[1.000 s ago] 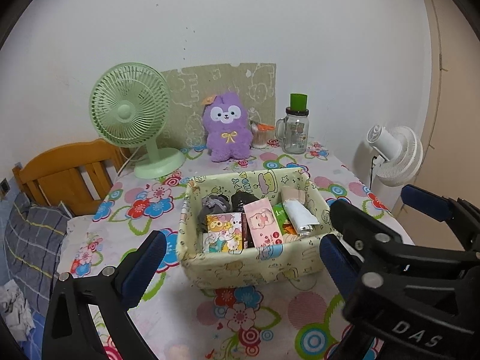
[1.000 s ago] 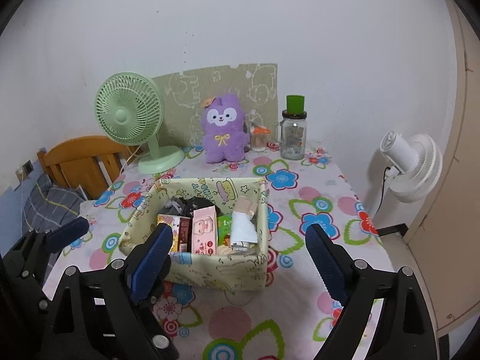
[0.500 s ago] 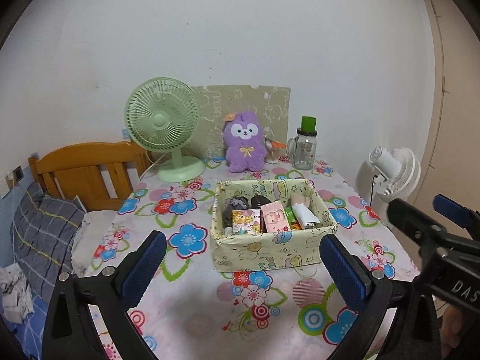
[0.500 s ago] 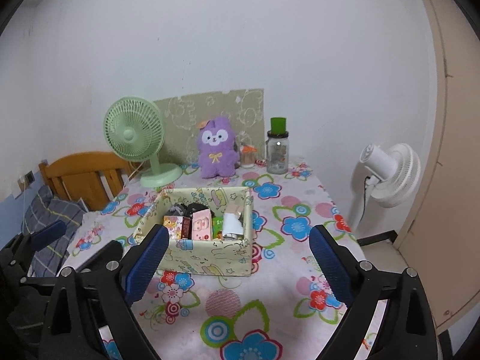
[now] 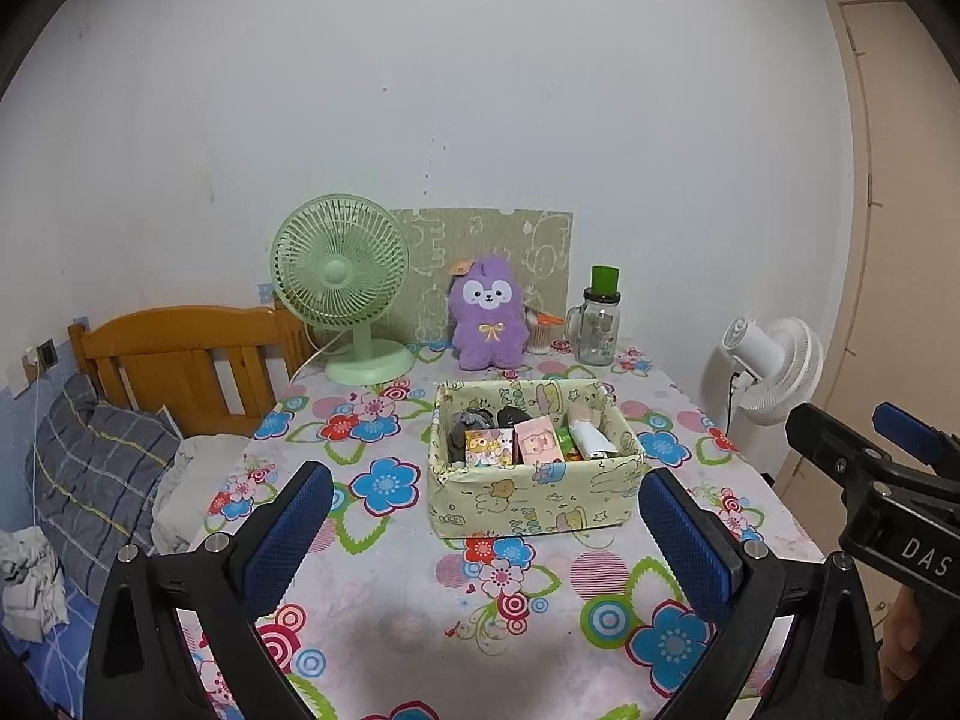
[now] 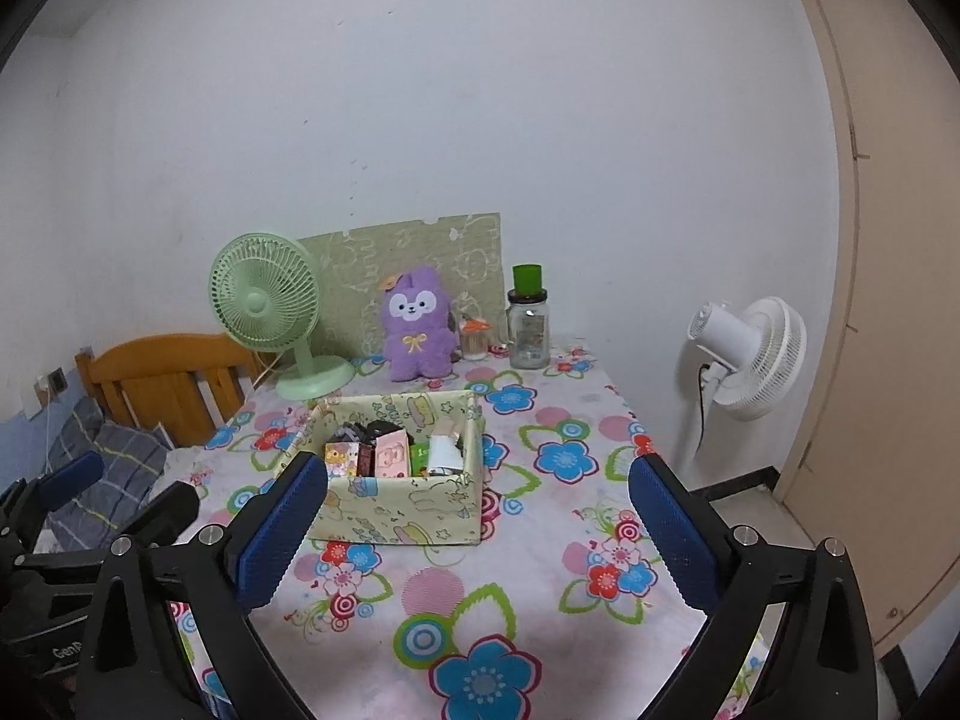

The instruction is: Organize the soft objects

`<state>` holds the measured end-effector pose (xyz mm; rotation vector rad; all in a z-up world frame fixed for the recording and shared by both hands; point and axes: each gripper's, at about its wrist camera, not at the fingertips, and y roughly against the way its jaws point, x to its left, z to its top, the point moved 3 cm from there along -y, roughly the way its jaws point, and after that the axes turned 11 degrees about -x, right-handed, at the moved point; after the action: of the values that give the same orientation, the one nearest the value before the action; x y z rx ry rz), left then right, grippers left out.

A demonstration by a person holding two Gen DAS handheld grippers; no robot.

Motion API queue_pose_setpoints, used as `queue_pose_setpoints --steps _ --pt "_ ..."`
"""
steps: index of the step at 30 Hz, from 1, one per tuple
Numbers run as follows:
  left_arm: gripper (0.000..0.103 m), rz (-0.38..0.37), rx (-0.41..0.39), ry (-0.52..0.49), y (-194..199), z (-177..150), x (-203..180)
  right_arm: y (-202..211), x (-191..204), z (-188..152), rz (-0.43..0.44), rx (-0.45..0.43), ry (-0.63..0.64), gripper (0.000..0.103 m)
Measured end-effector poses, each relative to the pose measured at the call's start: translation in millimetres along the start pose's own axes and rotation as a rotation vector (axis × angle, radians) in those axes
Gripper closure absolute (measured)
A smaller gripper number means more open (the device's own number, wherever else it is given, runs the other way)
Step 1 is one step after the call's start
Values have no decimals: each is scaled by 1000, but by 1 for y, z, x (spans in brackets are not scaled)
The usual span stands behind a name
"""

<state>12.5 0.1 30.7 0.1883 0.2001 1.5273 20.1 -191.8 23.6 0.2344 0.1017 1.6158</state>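
Floral cloth in pink, blue and green covers the table [image 5: 420, 588], where a pale yellow fabric storage box printed with cartoon animals [image 5: 534, 501] sits near the middle; small packets, a white tube and dark rolled pieces stand packed inside it, too small to tell further. Behind the box, against the white wall, a purple plush rabbit with a yellow bow [image 5: 487, 318] sits upright between a mint-green desk fan [image 5: 342, 276] and a glass jar with a green lid [image 5: 597, 321]; none of the three touches the box. The left gripper [image 5: 480, 540] hangs over the near table edge, its blue-padded fingers wide apart with nothing between them; the right gripper [image 6: 474, 534], just beside it, has its jaws opening, likewise holding nothing, the box well beyond both. A white standing fan [image 6: 750, 354] stands off the table's far right; a wooden bed headboard [image 5: 180, 354] and a grey checked pillow [image 5: 90, 468] lie to the left.
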Motion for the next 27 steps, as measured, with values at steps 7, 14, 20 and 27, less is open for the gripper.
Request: queue_pose_setpoints --steps 7,14,20,27 --pt "0 3 -12 0 6 1 -1 7 1 -1 7 -8 3 1" --pt "0 6 -13 0 7 1 -1 9 2 0 10 -11 -2 1" --pt "0 4 -15 6 9 3 -1 10 3 0 5 -15 2 1" --pt "0 5 -17 6 9 4 -1 9 3 -1 0 -12 6 1"
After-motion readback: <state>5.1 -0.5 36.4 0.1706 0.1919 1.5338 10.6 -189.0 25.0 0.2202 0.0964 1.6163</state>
